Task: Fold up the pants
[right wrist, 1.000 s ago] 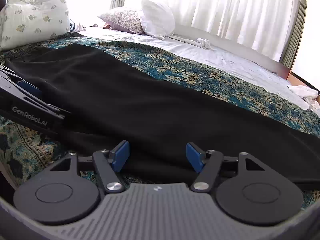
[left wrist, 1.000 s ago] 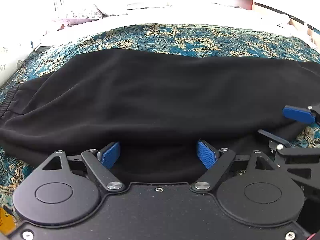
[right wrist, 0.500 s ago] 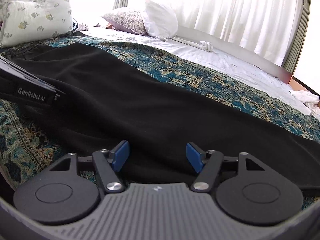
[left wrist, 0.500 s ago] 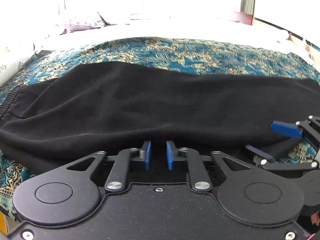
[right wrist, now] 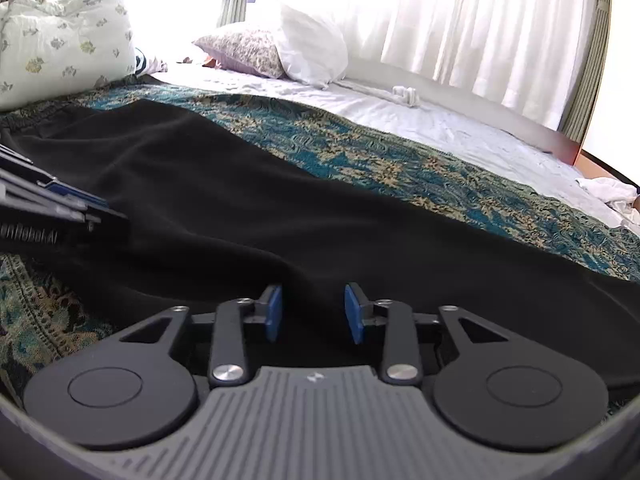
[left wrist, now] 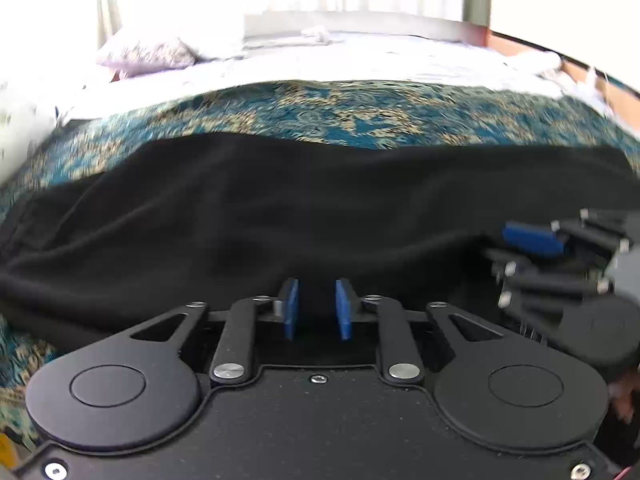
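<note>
Pants [left wrist: 280, 216] lie lengthwise across the patterned bedspread [left wrist: 360, 112], near long edge inside both tools: left gripper [left wrist: 316, 308] opening, right gripper [right wrist: 314, 312] closing, cloth between both jaws

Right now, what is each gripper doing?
Left gripper: jaws opening, black pants fabric between them.
Right gripper: jaws closing on the pants' near edge.

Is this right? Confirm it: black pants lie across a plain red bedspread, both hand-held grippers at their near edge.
Not quite: the bedspread is teal with a gold paisley pattern, not plain red, as the right wrist view shows. The black pants do lie across it, with both hand-held grippers at their near edge.
</note>
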{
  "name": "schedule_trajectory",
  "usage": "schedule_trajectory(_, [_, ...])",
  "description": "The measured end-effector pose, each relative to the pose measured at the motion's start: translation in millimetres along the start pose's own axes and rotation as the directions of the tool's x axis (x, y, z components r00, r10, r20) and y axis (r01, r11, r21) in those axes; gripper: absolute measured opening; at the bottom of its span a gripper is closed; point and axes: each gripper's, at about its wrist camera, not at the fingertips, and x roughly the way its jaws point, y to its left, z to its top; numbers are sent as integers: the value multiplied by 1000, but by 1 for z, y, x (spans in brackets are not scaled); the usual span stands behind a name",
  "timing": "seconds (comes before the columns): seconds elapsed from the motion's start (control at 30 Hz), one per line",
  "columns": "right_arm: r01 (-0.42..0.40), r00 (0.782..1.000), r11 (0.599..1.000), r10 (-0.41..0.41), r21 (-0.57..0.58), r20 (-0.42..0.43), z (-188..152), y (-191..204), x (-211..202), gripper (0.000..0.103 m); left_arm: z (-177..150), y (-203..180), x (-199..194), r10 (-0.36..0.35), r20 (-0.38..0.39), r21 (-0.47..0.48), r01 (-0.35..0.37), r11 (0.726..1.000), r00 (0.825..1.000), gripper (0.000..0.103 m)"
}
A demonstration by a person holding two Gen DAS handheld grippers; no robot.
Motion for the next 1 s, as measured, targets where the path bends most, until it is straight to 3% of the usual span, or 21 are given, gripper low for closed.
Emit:
schedule_trajectory(0.07, [3,1000,1000,-3,13,13,-1,-2,-2,30,-5,-8,-1,16,19,61,-17,998,1000,44])
schedule_trajectory(0.23, [-1,999,997,-3,80,47,3,-13,-6,18,-13,-30,-2,21,52,191,-30,981,998,58])
schedule_trajectory(0.33, [-12,998,993,5,116,65,8,-18,-6,16,-15,-41,5,65,81,240,-83,967,995,58])
schedule_trajectory(0.53, [-36,997,989,25,143,73,9,-24,-7,15,-11,-45,22,134,142,225,-164,960,981,58])
schedule_trajectory(0.6, [-46,997,989,36,141,73,8,-24,-8,15,-8,-42,27,129,137,214,-157,964,982,45])
schedule_trajectory(0.63, [-53,997,990,44,134,69,6,-24,-7,17,-6,-40,28,118,128,204,-143,968,985,18])
schedule_trajectory(0.67, [-59,997,991,51,122,66,5,-22,-7,34,-3,-38,28,110,117,189,-131,973,987,10])
schedule_trajectory(0.77, [-61,995,996,56,61,85,-2,-13,-12,67,4,-25,19,73,113,108,-85,991,991,10])
schedule_trajectory(1.0, [-40,997,993,47,-112,62,-5,17,-5,72,17,-8,-5,31,131,50,-38,998,991,9])
